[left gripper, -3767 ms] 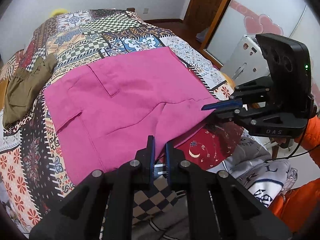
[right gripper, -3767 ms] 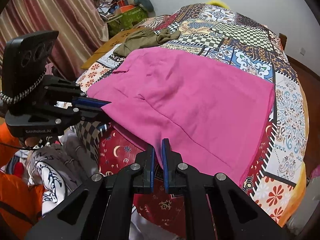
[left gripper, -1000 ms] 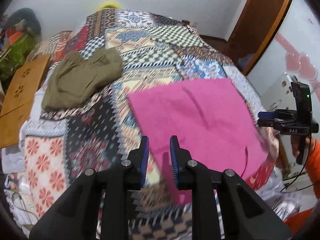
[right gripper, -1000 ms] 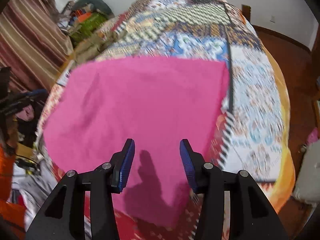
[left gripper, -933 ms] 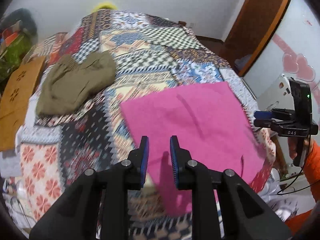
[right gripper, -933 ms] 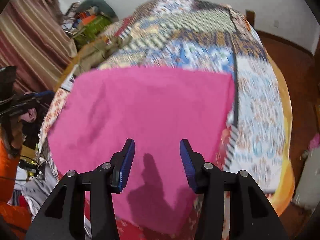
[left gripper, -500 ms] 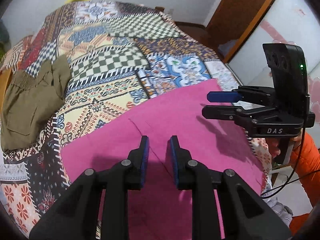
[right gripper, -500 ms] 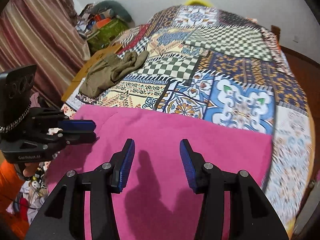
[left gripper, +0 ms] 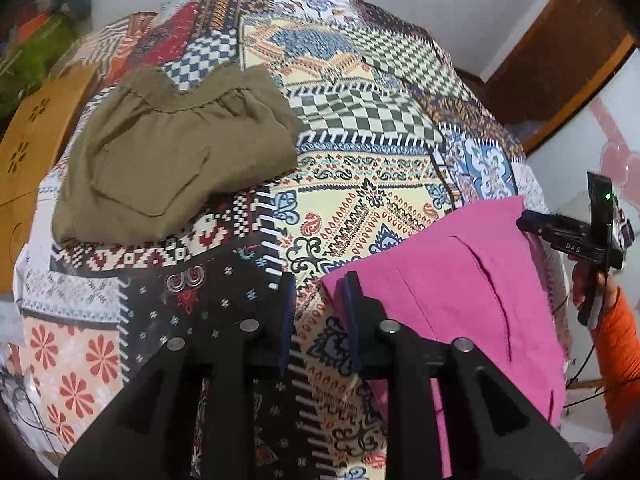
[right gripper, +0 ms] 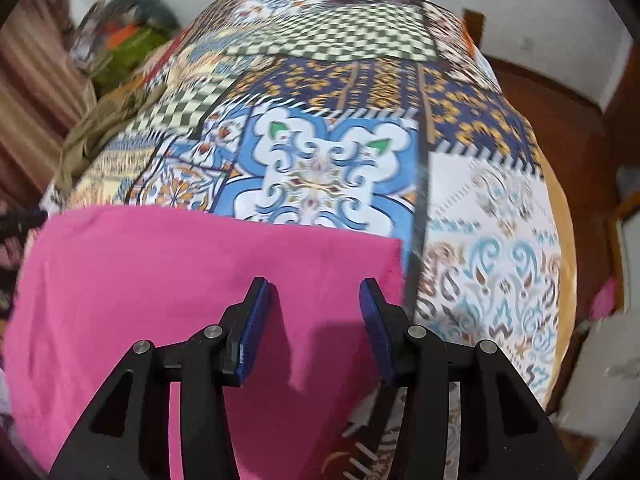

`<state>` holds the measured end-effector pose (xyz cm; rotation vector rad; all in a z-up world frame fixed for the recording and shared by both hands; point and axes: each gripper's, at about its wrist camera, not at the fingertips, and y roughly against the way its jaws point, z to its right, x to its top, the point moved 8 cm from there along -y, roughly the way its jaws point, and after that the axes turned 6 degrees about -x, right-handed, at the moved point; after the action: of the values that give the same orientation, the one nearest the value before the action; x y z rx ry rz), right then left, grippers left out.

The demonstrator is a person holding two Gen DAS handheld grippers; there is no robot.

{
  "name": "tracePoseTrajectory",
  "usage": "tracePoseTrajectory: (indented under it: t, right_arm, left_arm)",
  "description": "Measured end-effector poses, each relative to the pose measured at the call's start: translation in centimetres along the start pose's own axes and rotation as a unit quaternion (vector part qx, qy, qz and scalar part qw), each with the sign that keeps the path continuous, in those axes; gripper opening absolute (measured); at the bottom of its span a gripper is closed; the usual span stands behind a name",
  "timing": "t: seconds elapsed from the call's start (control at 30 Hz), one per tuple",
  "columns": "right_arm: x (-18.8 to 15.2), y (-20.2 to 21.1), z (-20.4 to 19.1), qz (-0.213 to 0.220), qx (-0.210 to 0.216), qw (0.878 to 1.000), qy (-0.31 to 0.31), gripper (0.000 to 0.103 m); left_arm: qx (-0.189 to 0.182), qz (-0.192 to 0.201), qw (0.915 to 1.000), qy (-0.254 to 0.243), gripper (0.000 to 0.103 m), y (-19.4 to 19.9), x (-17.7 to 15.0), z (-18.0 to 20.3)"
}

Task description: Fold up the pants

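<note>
The pink pants (left gripper: 456, 296) lie folded flat on the patchwork quilt near the bed's front edge; they also fill the lower left of the right wrist view (right gripper: 168, 280). My left gripper (left gripper: 318, 300) is open and empty, hovering over the quilt at the pants' left corner. My right gripper (right gripper: 314, 308) is open wide and empty, hovering above the pants near their right edge. It also shows at the far right of the left wrist view (left gripper: 568, 236).
Folded olive pants (left gripper: 168, 160) lie on the quilt (left gripper: 360, 120) to the back left. A wooden board (left gripper: 32, 152) sits off the bed's left side. A wooden door (left gripper: 560, 52) and floor lie to the right.
Both grippers have swung apart: the left view turned left toward the olive pants, the right view turned toward the pants' right edge. Both stay open. The pink pants lie still.
</note>
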<state>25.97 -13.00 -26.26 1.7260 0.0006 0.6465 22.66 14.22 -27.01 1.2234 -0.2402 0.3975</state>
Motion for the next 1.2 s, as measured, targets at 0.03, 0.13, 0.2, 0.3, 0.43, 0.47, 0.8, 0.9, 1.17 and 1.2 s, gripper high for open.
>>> tracePoseTrajectory:
  t: [0.03, 0.13, 0.2, 0.3, 0.43, 0.47, 0.8, 0.9, 1.17, 1.2]
  right_arm:
    - [0.0, 0.3, 0.3, 0.004, -0.001, 1.000, -0.006, 0.043]
    - [-0.1, 1.3, 1.1, 0.022, -0.009, 1.000, -0.013, 0.043]
    - [0.0, 1.5, 1.3, 0.025, -0.009, 1.000, -0.015, 0.043]
    - [-0.1, 1.3, 1.5, 0.027, -0.015, 0.999, -0.015, 0.043]
    - [0.2, 0.6, 1.5, 0.026, -0.010, 1.000, -0.015, 0.043]
    - [0.2, 0.5, 1.5, 0.026, -0.010, 1.000, -0.012, 0.043]
    - [0.5, -1.6, 0.6, 0.025, 0.008, 1.000, -0.010, 0.046]
    - [0.7, -1.7, 0.4, 0.034, 0.003, 0.999, -0.008, 0.042]
    - [0.9, -0.9, -0.3, 0.055, 0.005, 0.998, -0.005, 0.007]
    - [0.9, -0.7, -0.7, 0.062, 0.005, 0.998, 0.000, 0.007]
  left_arm:
    - [0.001, 0.006, 1.0000, -0.006, 0.032, 0.5, -0.1, 0.3]
    - [-0.006, 0.025, 0.9994, -0.022, 0.059, 1.4, -0.4, 1.9]
    - [-0.017, 0.028, 0.9989, -0.033, 0.065, 1.4, -0.7, 3.2]
    - [-0.021, 0.006, 0.9984, -0.052, 0.065, 0.2, -1.1, 4.7]
    - [-0.019, -0.009, 0.9991, -0.035, 0.065, -1.3, -1.1, 4.3]
    - [-0.027, -0.011, 0.9994, -0.021, 0.065, -1.5, -1.0, 3.9]
    - [-0.043, -0.017, 0.9988, 0.014, 0.065, -2.7, -0.7, 3.5]
    - [-0.038, -0.012, 0.9991, 0.013, 0.064, -2.8, -0.6, 3.6]
    - [-0.006, 0.010, 0.9999, -0.012, 0.040, -1.7, -0.5, 4.4]
    - [0.006, 0.017, 0.9995, -0.025, 0.036, -1.4, -0.4, 4.7]
